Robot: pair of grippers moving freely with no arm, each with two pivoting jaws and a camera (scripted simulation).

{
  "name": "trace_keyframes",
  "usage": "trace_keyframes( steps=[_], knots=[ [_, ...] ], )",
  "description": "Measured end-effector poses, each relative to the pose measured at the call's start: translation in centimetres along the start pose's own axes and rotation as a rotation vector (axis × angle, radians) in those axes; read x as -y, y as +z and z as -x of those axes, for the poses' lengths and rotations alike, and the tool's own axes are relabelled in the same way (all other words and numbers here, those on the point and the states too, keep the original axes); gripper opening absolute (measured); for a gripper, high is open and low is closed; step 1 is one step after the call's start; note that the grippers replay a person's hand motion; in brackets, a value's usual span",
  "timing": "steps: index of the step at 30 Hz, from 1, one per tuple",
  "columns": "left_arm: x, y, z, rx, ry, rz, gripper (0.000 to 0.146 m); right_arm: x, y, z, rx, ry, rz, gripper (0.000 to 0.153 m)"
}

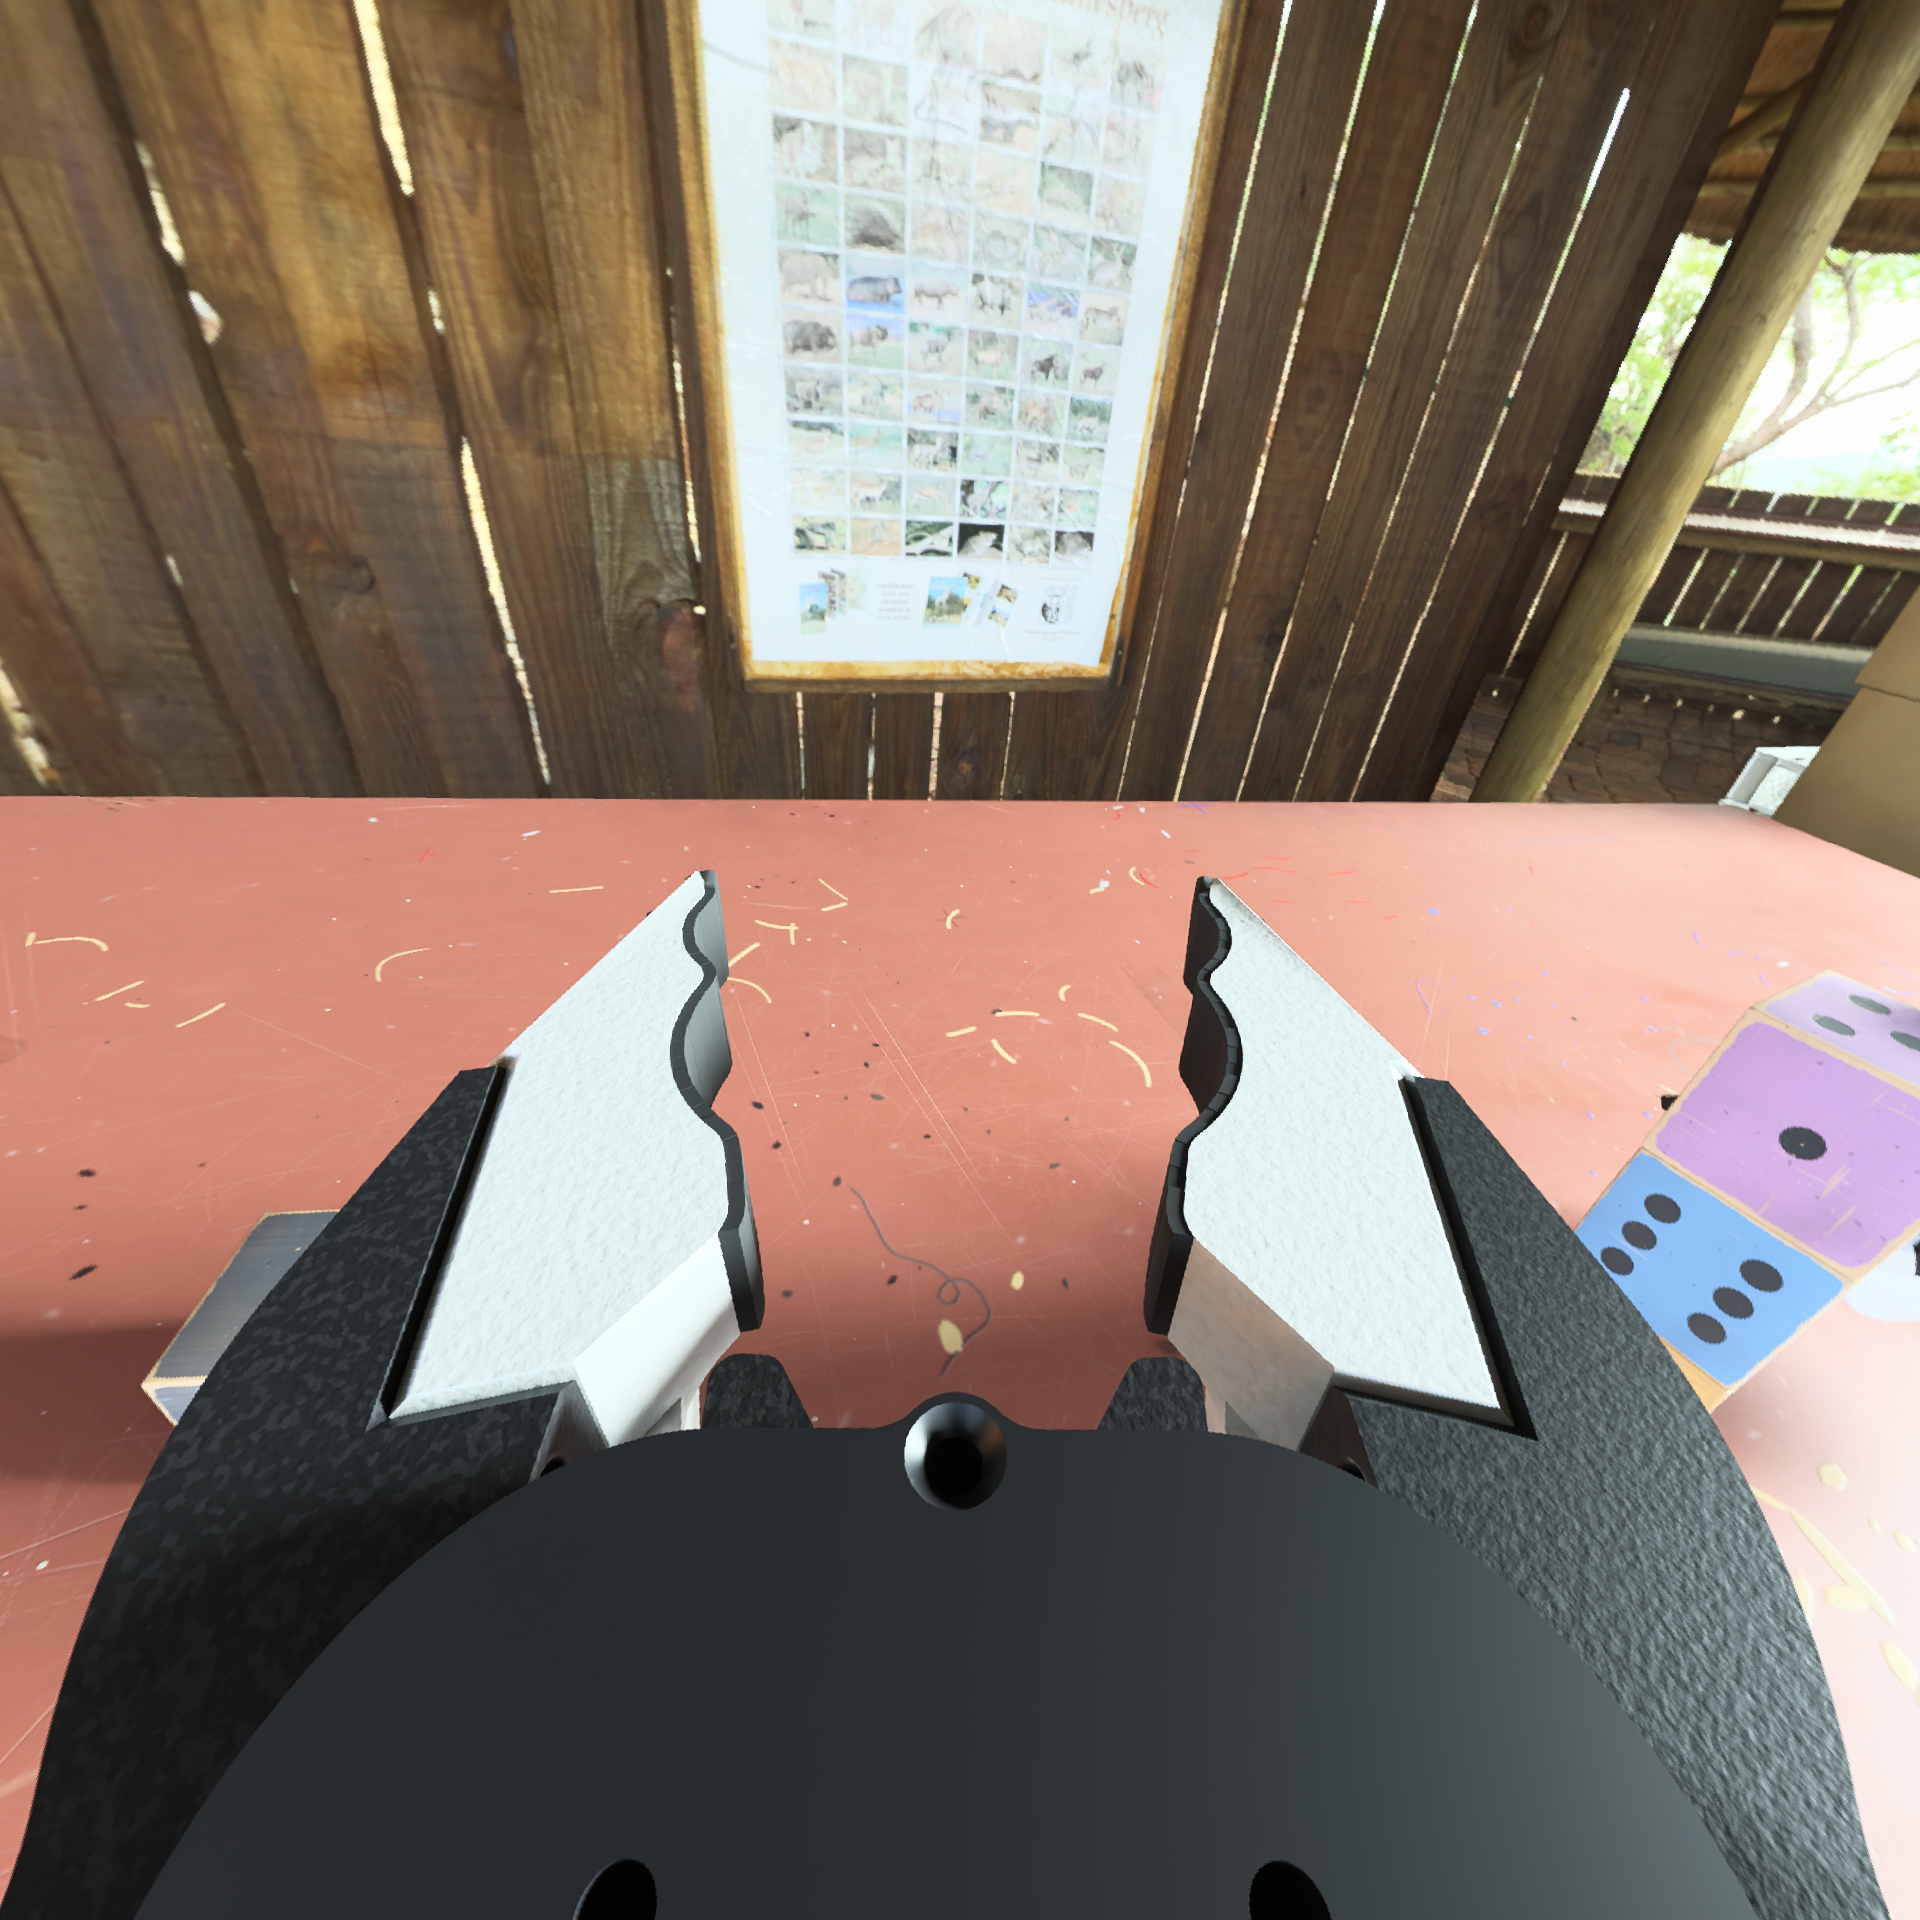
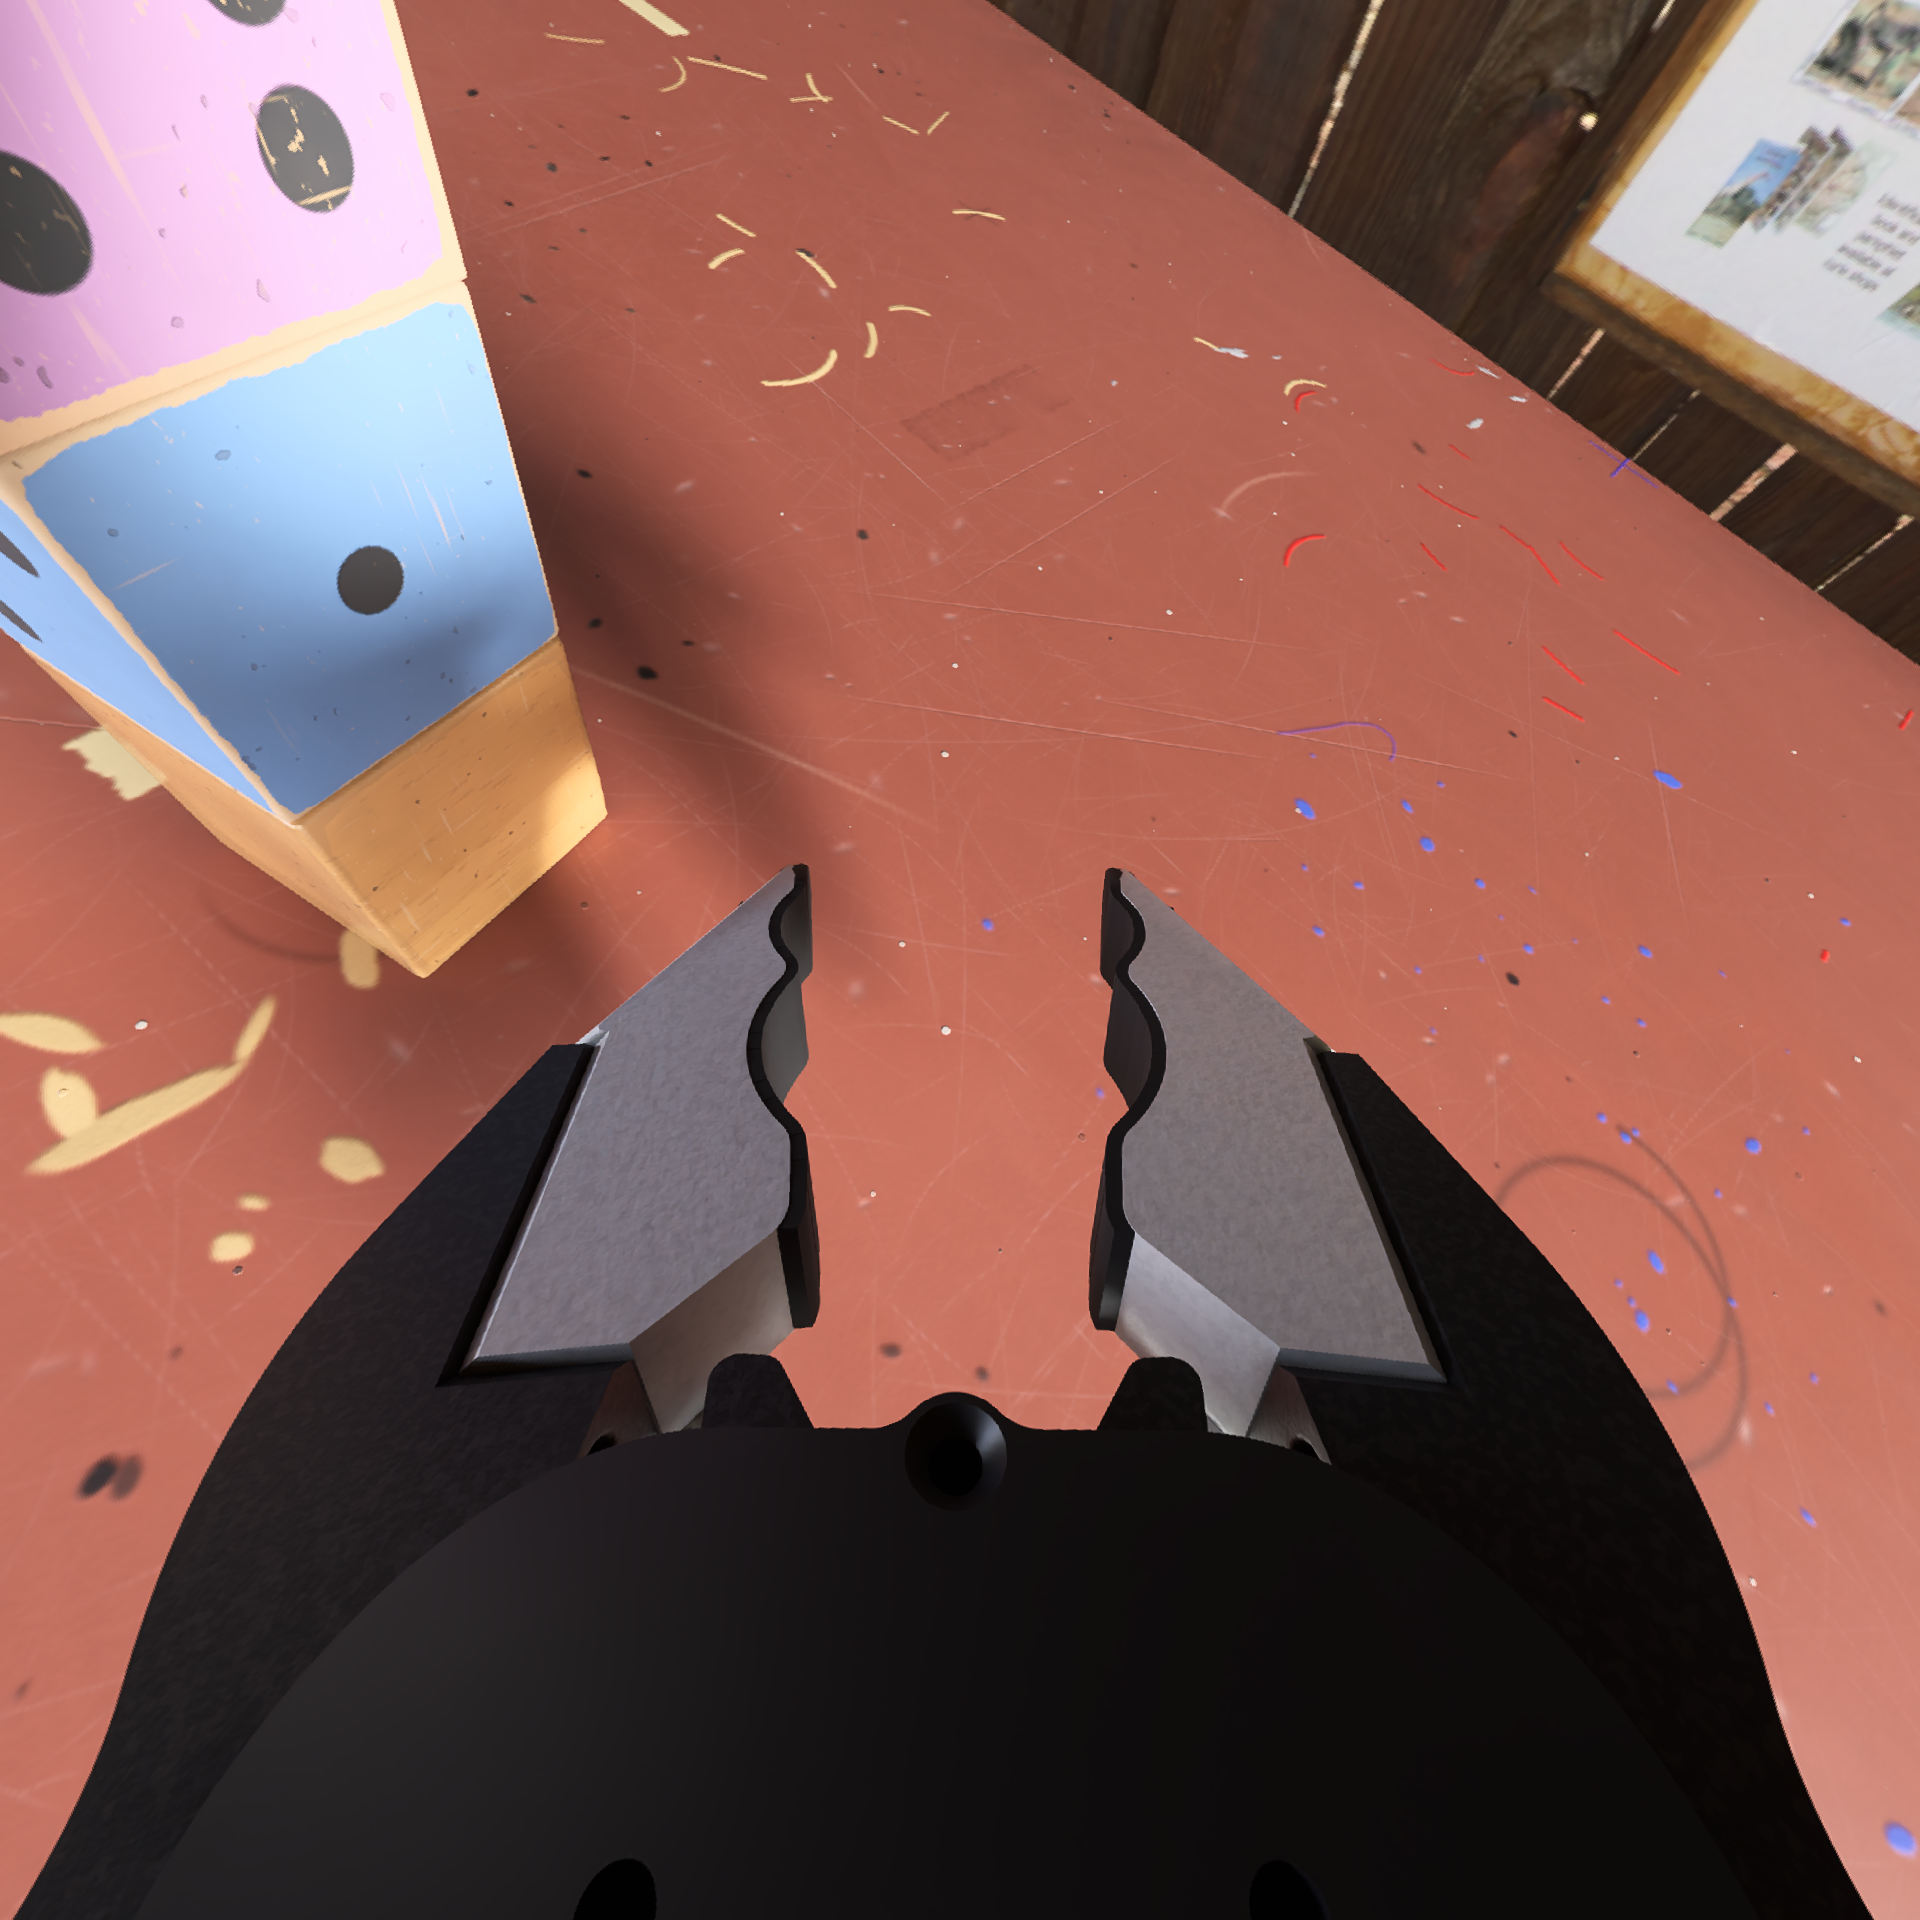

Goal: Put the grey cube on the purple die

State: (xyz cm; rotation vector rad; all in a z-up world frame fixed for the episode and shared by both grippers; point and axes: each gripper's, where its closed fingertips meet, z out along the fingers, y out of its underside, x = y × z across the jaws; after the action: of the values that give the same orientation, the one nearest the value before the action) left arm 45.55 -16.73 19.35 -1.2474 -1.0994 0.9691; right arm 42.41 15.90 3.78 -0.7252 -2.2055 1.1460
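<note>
The purple die (image 1: pixel 1797 1132) stands on top of a blue die (image 1: pixel 1704 1273) at the right edge of the left wrist view. In the right wrist view the purple die (image 2: pixel 197 187) tops a stack at upper left, above the blue die (image 2: pixel 301 582) and a plain wooden cube (image 2: pixel 457 821). The grey cube (image 1: pixel 234 1314) lies on the table at the left, half hidden behind my left gripper's body. My left gripper (image 1: pixel 951 883) is open and empty over the table. My right gripper (image 2: pixel 954 873) is open and empty, right of the stack's base.
The reddish, scratched table (image 1: pixel 935 1039) ends at a far edge before a wooden plank wall with a framed poster (image 1: pixel 945 343). A cardboard box (image 1: pixel 1860 769) and a small white object (image 1: pixel 1766 779) stand at the far right.
</note>
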Motion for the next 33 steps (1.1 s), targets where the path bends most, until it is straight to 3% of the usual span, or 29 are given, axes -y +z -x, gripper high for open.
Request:
trace_keyframes(
  steps=[5,9,15,21,29,30,31,33],
  knots=[
    [3.4,-2.8,4.0,0.073,-0.014,-0.041,0.084,-0.1,0.1,0.1,0.004,-0.001,0.005,0.056],
    [4.7,-4.1,9.4,0.13,-0.063,0.057,0.081,-0.2,0.2,0.2,0.006,-0.013,0.02,0.056],
    [-0.6,-2.9,15.0,0.164,-0.094,0.399,0.089,-0.2,0.2,0.2,0.001,-0.019,0.023,0.056],
    [-8.2,-1.8,16.9,0.183,-0.039,0.744,0.091,-0.3,0.3,0.1,-0.005,-0.019,0.027,0.056],
    [-15.2,-1.2,18.0,0.199,0.005,1.012,0.092,-0.4,0.3,0.1,-0.003,-0.015,0.033,0.056],
    [-15.3,-0.9,17.6,0.165,-0.023,1.005,0.082,-0.4,0.3,0.1,-0.001,-0.014,0.033,0.056],
    [-15.0,-0.7,17.5,0.155,-0.043,0.985,0.063,-0.4,0.4,0.1,0.0,-0.013,0.033,0.056],
    [-14.3,-0.6,17.5,0.162,-0.045,0.959,0.061,-0.3,0.3,0.1,0.0,-0.015,0.03,0.056]
  ],
)
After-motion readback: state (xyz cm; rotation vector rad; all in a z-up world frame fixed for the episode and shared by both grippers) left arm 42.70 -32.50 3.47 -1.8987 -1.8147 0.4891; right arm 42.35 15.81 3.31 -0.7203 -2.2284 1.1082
